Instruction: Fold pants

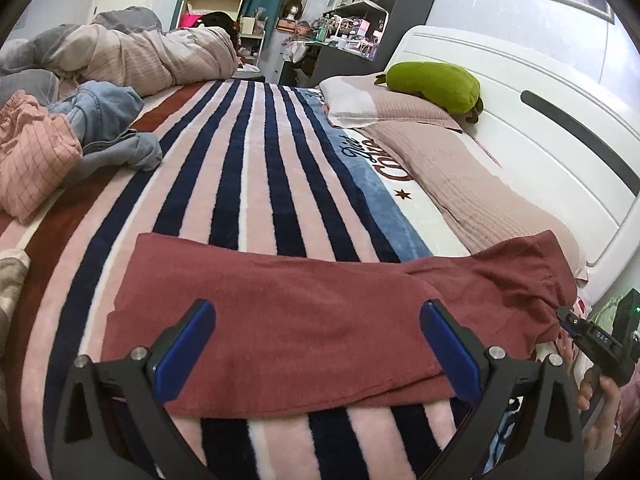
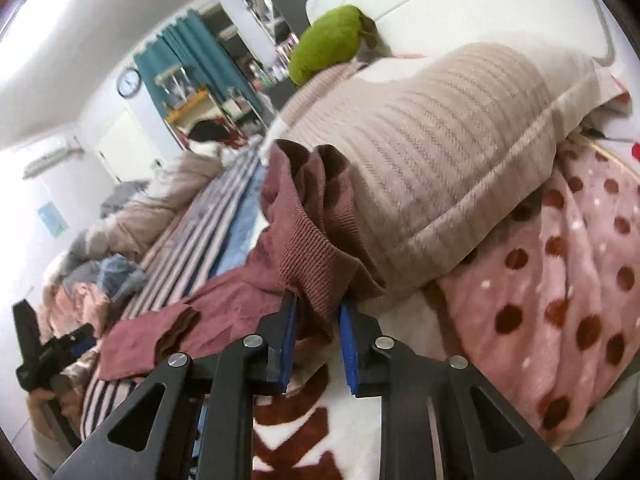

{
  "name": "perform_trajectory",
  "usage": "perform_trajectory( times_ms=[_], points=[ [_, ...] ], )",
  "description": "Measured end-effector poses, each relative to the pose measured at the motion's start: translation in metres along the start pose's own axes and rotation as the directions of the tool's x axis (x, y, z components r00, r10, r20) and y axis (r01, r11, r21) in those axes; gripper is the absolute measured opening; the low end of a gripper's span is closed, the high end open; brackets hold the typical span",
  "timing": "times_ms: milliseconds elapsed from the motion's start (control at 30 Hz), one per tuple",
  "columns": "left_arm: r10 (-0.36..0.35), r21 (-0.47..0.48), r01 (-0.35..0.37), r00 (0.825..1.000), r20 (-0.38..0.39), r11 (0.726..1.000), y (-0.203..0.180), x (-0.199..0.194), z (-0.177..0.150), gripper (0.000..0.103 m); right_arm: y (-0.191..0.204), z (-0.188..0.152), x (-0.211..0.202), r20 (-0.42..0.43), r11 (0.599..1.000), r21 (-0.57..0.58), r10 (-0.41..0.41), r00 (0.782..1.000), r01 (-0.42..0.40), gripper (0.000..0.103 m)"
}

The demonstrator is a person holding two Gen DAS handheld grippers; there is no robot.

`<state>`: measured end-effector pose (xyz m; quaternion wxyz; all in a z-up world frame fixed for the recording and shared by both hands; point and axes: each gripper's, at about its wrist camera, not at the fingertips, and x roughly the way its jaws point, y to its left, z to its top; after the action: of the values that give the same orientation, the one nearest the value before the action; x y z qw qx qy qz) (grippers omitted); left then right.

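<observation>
The maroon pants (image 1: 288,312) lie across the striped blanket (image 1: 256,168), with the leg ends running right toward the pillow. My left gripper (image 1: 318,344) is open, its blue pads wide apart just above the pants' near edge, holding nothing. My right gripper (image 2: 318,320) is shut on the ribbed cuff (image 2: 316,256) of the pants beside the pillow (image 2: 440,168); it also shows at the right edge of the left wrist view (image 1: 568,318). The folded part of the pants (image 2: 160,336) lies to the left in the right wrist view.
A pile of clothes, pink (image 1: 32,152) and denim (image 1: 104,112), lies at the far left of the bed. A rolled duvet (image 1: 140,60) lies at the back. A green plush (image 1: 436,86) sits on pillows by the white headboard (image 1: 540,128). A polka-dot blanket (image 2: 560,300) lies at the right.
</observation>
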<state>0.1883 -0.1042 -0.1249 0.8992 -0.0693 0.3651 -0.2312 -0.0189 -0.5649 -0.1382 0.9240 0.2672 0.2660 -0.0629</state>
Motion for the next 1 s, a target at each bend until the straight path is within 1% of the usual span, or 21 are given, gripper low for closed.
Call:
perform_trajectory(
  times_ms=[67,100,133,167,200,233,300,333,400,433,567,667,767,800,833,900,933,1000],
  points=[
    [0.0,0.007,0.0,1.0,-0.007,1.0,0.002,0.001,0.0,0.101,0.001,0.002,0.007,-0.024,0.999,-0.005,-0.04,0.999,0.04,0.033],
    [0.014,0.011,-0.014,1.0,-0.015,1.0,0.004,0.002,-0.002,0.101,0.001,0.001,0.009,-0.029,0.998,-0.003,-0.069,0.997,0.069,0.058],
    [0.023,0.01,-0.023,1.0,-0.021,1.0,0.006,0.002,-0.002,0.101,0.0,0.0,0.011,-0.024,0.997,0.006,-0.081,0.996,0.081,0.067],
    [0.037,0.003,-0.037,0.999,-0.026,0.999,0.009,0.003,-0.004,0.101,0.0,-0.001,0.013,-0.022,0.997,0.012,-0.071,0.997,0.071,0.067],
    [0.053,-0.01,-0.054,0.998,-0.03,0.999,0.013,0.003,-0.005,0.101,0.0,-0.001,0.017,-0.027,0.997,0.022,-0.067,0.997,0.068,0.064],
    [0.064,-0.021,-0.065,0.997,-0.031,0.998,0.016,0.003,-0.006,0.101,0.002,-0.002,0.021,-0.032,0.996,0.03,-0.083,0.996,0.084,0.051],
    [0.081,-0.035,-0.081,0.996,-0.026,0.996,0.022,0.001,-0.009,0.101,0.009,-0.002,0.024,-0.031,0.996,0.018,-0.086,0.996,0.086,0.029],
    [0.087,-0.042,-0.088,0.996,-0.023,0.995,0.025,0.001,-0.011,0.101,0.015,-0.002,0.023,-0.024,0.995,-0.002,-0.096,0.995,0.096,0.024],
    [0.082,-0.059,-0.083,0.997,-0.014,0.995,0.032,-0.002,-0.013,0.101,0.028,-0.002,0.016,0.002,0.993,-0.042,-0.109,0.994,0.109,0.017],
    [0.076,-0.068,-0.076,0.997,-0.012,0.995,0.035,-0.002,-0.014,0.101,0.032,-0.001,0.014,0.005,0.993,-0.05,-0.105,0.994,0.105,0.015],
    [0.04,-0.108,-0.039,0.999,0.008,0.993,0.05,-0.007,-0.015,0.101,0.062,0.013,0.002,0.009,0.997,-0.074,-0.001,1.0,0.002,0.014],
    [0.025,-0.127,-0.02,0.999,0.032,0.992,0.062,-0.016,-0.015,0.101,0.105,0.027,0.001,0.006,0.988,-0.14,0.063,0.998,-0.061,0.014],
    [0.026,-0.141,-0.018,0.998,0.06,0.99,0.079,-0.031,-0.015,0.101,0.156,0.038,0.016,-0.051,0.974,-0.184,0.125,0.991,-0.133,0.014],
    [0.032,-0.15,-0.021,0.997,0.072,0.988,0.087,-0.039,-0.016,0.101,0.18,0.041,0.026,-0.086,0.964,-0.21,0.146,0.985,-0.162,0.014],
    [0.037,-0.156,-0.025,0.996,0.078,0.988,0.092,-0.043,-0.017,0.101,0.194,0.04,0.031,-0.106,0.957,-0.228,0.159,0.982,-0.179,0.014],
    [0.059,-0.17,-0.043,0.994,0.088,0.984,0.107,-0.055,-0.02,0.101,0.238,0.035,0.047,-0.173,0.929,-0.277,0.201,0.964,-0.244,0.014],
    [0.07,-0.177,-0.053,0.993,0.091,0.983,0.114,-0.06,-0.022,0.101,0.257,0.03,0.056,-0.208,0.914,-0.296,0.22,0.953,-0.276,0.014],
    [0.089,-0.191,-0.07,0.992,0.095,0.979,0.127,-0.07,-0.026,0.101,0.3,0.011,0.082,-0.303,0.876,-0.334,0.249,0.92,-0.347,0.014]
  ],
)
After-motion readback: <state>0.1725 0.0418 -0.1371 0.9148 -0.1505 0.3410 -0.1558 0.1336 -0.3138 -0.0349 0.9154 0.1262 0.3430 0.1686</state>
